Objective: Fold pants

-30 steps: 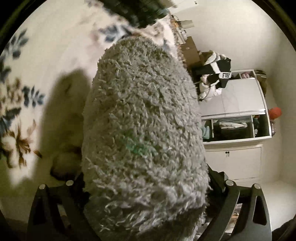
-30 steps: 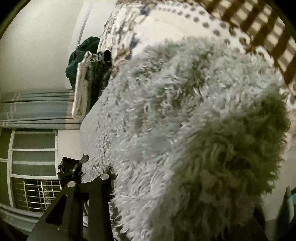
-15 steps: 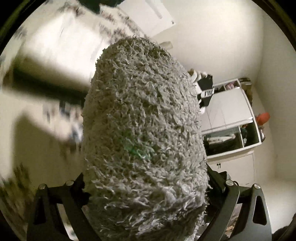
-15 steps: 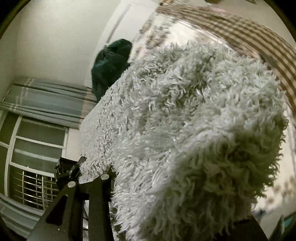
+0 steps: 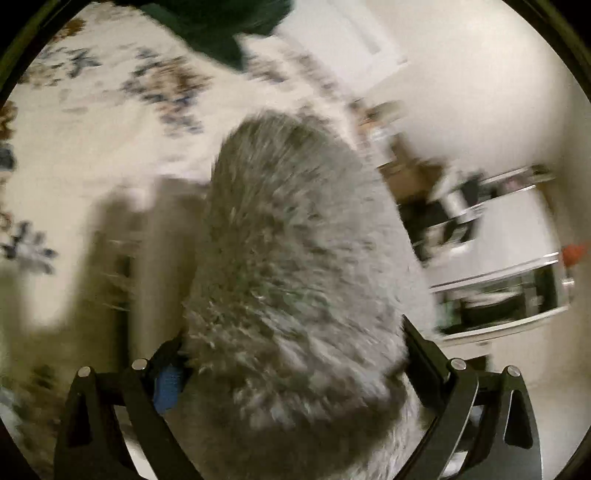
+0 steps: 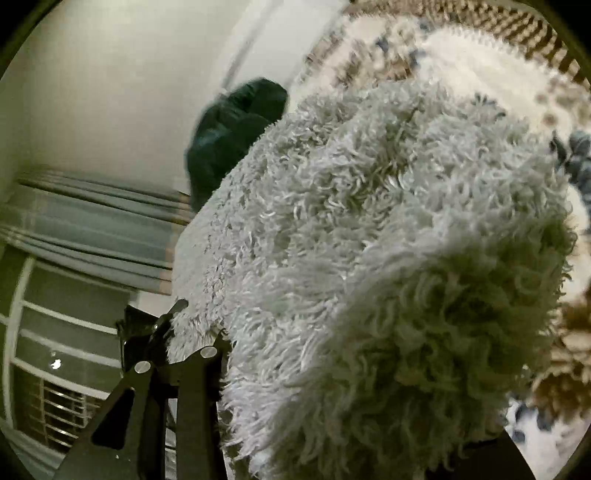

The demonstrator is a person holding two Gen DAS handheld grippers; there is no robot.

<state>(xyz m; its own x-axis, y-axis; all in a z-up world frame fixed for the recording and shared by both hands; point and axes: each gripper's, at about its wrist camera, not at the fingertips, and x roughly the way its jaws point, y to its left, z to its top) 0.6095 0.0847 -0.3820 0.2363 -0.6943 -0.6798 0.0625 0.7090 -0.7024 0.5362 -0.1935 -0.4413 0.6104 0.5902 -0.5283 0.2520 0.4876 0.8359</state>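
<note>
Fluffy grey fleece pants (image 5: 295, 277) fill the middle of the left wrist view, bunched between the black fingers (image 5: 436, 365) of my left gripper (image 5: 295, 369), which is shut on them and holds them above the floral bedspread (image 5: 92, 147). In the right wrist view the same pants (image 6: 388, 258) bulge over my right gripper (image 6: 332, 369), which is shut on them; only its left finger (image 6: 192, 369) shows. The fabric stretches away toward the other gripper's mount (image 6: 147, 325). The fingertips are hidden by the pile.
A dark green garment (image 5: 221, 22) lies at the far edge of the bed, also in the right wrist view (image 6: 229, 136). A white cabinet with open shelves (image 5: 517, 266) stands to the right. A curtain (image 6: 92, 229) and barred window (image 6: 55, 369) are on the left.
Both grippers have swung down with the pants still held. The bedspread fills more of both views again. The left wrist view is blurred by motion.
</note>
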